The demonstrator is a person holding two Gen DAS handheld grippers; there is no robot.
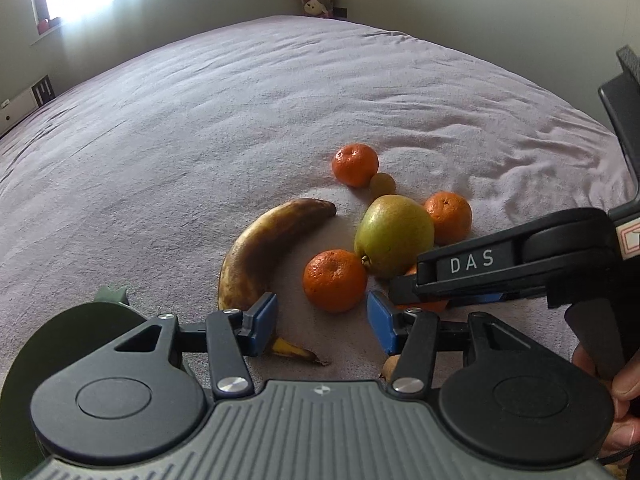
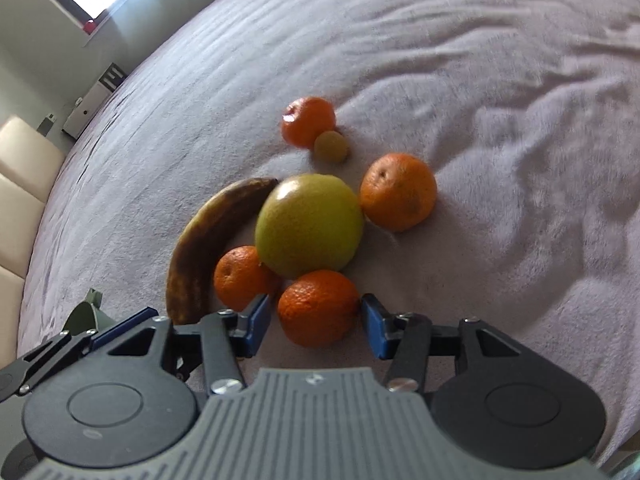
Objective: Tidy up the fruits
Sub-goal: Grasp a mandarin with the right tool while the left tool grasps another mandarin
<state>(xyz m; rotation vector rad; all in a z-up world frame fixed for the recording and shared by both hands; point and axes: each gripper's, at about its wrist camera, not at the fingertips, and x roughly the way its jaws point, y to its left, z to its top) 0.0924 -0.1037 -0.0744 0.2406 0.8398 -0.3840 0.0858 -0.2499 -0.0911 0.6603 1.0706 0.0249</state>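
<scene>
Fruit lies in a cluster on the mauve bedspread (image 1: 200,120). A browned banana (image 1: 256,252) (image 2: 204,248), a green pear (image 1: 394,236) (image 2: 308,224), several mandarins and a small greenish round fruit (image 1: 383,185) (image 2: 330,146) lie together. My left gripper (image 1: 322,326) is open and empty, just in front of one mandarin (image 1: 335,280). My right gripper (image 2: 314,326) is open, its fingers either side of the nearest mandarin (image 2: 318,307), with the right pad at its skin. The right gripper also shows in the left wrist view (image 1: 404,286), partly hiding that mandarin.
A dark green dish (image 1: 60,340) (image 2: 86,312) sits at the near left beside the left gripper. A small brown fruit (image 1: 390,368) peeks out under the left gripper. A window and a white cabinet (image 1: 16,108) stand beyond the bed's left edge.
</scene>
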